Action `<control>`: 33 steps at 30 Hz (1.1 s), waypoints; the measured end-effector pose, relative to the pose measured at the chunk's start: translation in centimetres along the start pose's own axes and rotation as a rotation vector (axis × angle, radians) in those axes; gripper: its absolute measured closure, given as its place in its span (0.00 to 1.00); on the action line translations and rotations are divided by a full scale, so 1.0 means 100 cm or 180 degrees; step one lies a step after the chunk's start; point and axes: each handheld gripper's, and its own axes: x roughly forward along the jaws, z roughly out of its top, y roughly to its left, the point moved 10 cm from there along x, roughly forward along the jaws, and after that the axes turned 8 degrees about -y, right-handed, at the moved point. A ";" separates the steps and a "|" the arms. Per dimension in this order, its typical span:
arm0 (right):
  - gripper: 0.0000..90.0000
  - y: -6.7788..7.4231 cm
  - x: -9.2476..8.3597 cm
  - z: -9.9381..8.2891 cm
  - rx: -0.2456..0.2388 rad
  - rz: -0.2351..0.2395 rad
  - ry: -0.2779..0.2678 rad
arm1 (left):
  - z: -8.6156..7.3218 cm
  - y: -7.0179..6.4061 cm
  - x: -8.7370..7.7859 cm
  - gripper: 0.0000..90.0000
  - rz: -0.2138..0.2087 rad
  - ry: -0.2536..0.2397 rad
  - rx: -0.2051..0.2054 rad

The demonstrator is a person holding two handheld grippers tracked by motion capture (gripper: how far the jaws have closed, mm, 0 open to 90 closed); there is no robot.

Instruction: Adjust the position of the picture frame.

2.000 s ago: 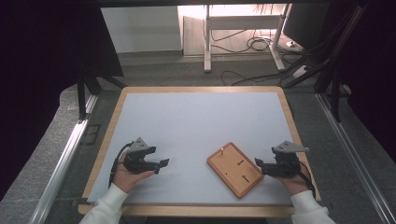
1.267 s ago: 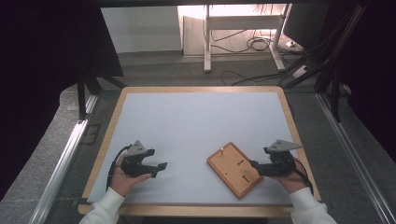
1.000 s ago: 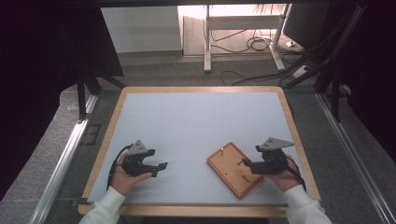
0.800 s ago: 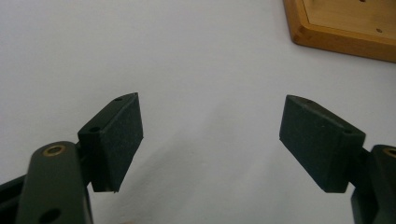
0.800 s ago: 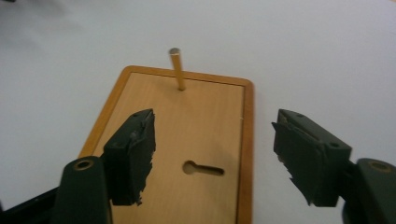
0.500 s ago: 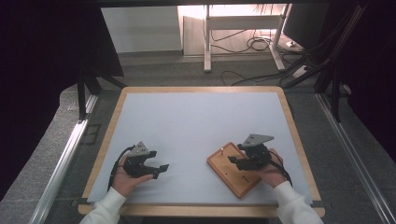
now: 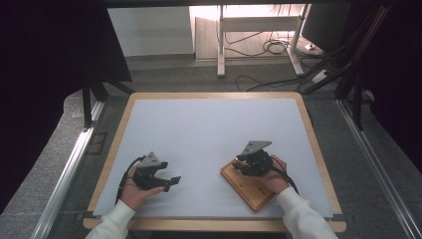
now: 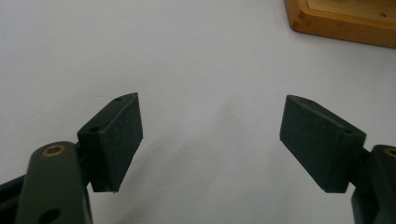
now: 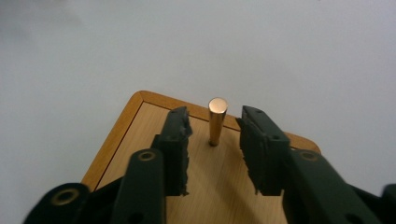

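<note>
High view: my right gripper (image 7: 245, 164) sits over the wooden board (image 7: 249, 186) lower right of the mat (image 7: 209, 129); left gripper (image 7: 166, 180) idles lower left. Left gripper view: jaws wide apart, empty. Right gripper view: jaws straddle the brass peg (image 9: 216, 120) standing at frame center, not touching; I'd center, close squarely, then pull straight up.

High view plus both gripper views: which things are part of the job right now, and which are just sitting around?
In play:
- upright brass-coloured metal pin
- shallow wooden tray holding the pin
- right gripper, jaws open either side of the pin, not touching it

Idle or background:
- left gripper, open over the bare white table mat
- cables on the floor beyond the table
</note>
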 end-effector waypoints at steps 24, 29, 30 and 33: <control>0.95 0.000 0.007 0.001 -0.0090 -0.0007 0.0043 | 0.000 0.001 0.001 0.23 0.0001 -0.0004 0.0002; 0.95 -0.001 0.004 0.003 -0.0045 -0.0005 0.0035 | 0.000 0.001 0.000 0.23 0.0005 -0.0019 0.0001; 0.95 -0.001 0.003 0.004 -0.0035 0.0004 0.0031 | 0.000 0.001 0.000 0.23 0.0005 -0.0015 0.0003; 0.95 -0.002 0.002 0.005 -0.0024 0.0001 0.0014 | 0.000 0.001 0.000 0.23 0.0002 -0.0011 0.0008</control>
